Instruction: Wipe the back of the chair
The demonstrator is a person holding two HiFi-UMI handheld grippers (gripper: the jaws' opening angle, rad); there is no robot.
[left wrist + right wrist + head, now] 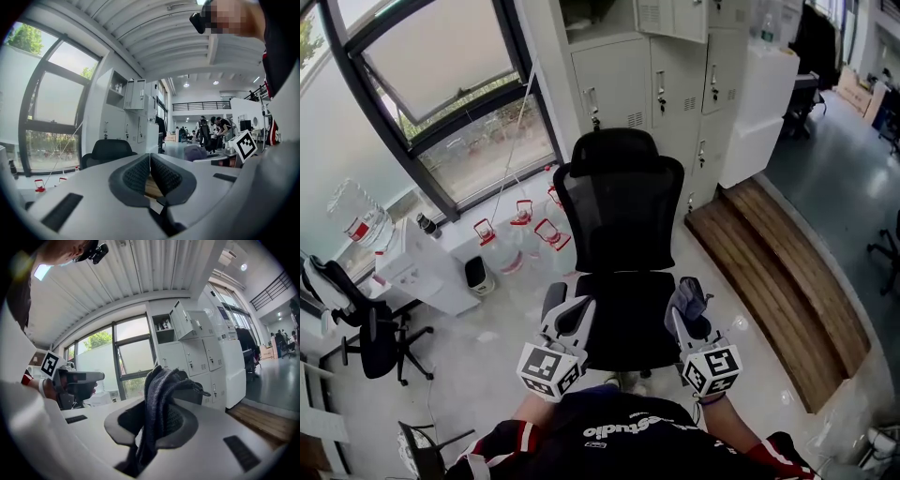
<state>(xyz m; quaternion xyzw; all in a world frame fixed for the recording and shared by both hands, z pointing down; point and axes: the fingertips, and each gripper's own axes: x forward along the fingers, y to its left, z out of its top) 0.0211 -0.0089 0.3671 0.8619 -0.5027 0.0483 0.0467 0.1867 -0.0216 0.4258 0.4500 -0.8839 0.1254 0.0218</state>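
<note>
The black mesh chair is parked on the floor right in front, seat toward the person, with its back and headrest turned toward the white lockers. The window is off to its left and a wooden platform runs along its right. A few clear water jugs with red handles are lined up on the floor between the chair and the window.

Both tools are held low over the front part of the seat, well short of the backrest, so nothing is touching the chair's back.

The left gripper is seen over the seat's left side. In the left gripper view its jaws are pressed together at the tips with nothing pinched between them, only a sliver of floor showing through lower down.

The right gripper is over the seat's right side. Its jaws are clamped on a dark grey-blue cloth, which is bunched up above the pads and flops over to one side. In the head view the same cloth is seen as a crumpled lump at the gripper's tip.

Another dark office chair can be spotted far left, next to a white cabinet.
</note>
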